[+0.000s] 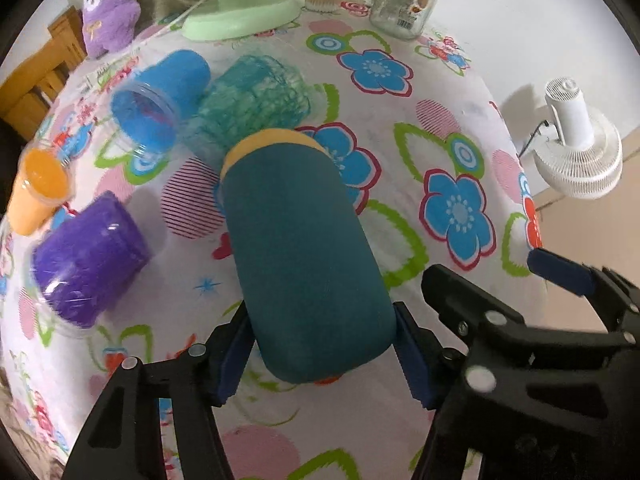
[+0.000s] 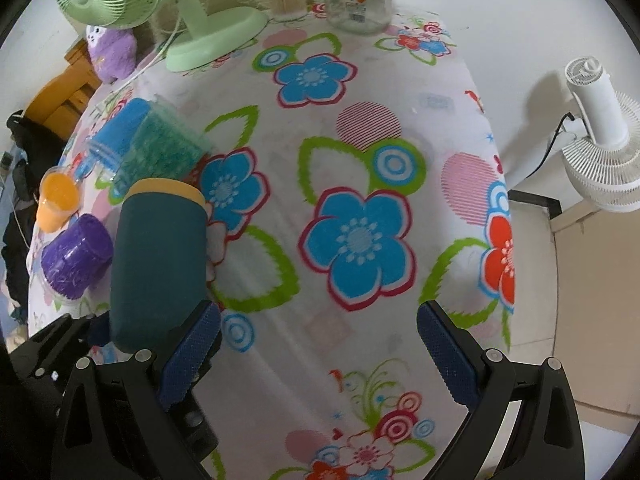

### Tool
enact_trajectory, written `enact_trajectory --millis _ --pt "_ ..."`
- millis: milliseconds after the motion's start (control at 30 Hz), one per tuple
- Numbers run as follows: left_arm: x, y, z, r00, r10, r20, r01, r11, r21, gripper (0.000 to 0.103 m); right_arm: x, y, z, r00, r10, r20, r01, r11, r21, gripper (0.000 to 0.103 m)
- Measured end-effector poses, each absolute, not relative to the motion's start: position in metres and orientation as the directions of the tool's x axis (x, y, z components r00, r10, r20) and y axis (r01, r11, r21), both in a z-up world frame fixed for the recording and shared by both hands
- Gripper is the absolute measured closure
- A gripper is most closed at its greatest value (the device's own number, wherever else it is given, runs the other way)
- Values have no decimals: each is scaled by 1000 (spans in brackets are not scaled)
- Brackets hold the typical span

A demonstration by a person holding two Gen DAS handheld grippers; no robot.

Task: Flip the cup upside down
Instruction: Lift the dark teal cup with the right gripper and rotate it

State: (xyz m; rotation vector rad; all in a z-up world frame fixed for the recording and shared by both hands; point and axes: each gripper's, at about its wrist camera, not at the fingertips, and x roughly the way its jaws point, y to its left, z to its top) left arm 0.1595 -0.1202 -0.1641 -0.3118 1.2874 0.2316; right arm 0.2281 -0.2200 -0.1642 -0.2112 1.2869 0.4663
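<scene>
Left wrist view: your left gripper [image 1: 324, 348] pinches the teal cup [image 1: 304, 256], tilted near the purple jar [image 1: 88, 260]; flip unfinished. Your right gripper [image 2: 320, 360] hangs spread.

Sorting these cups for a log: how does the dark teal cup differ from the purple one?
The dark teal cup is opaque with a yellow rim; the purple cup is clear plastic, purple inside. The teal cup is gripped between the pads of the left hand-held gripper, tilted off the tablecloth; the purple cup lies on the cloth ungripped. The teal cup looks taller. Neither stands upright.
</scene>
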Motion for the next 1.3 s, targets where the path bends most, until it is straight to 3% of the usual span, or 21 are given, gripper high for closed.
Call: enact_trajectory --millis 367,700,1067,1300 --pt "108 -112 -138 275 32 -961 -253 967 -40 40 186 -208 -151 198 263 -944 -451 880 151 3" --pt "61 -89 -149 254 14 -967 -152 988 -26 41 140 -182 -155 170 262 -950 -460 874 158 3" --pt "24 -48 -171 244 -73 -967 186 982 -28 42 103 -139 -160 176 219 -960 -516 851 100 3" --pt "0 -36 -176 288 -181 -941 541 841 4 42 85 -126 -167 165 190 -968 -494 865 86 3"
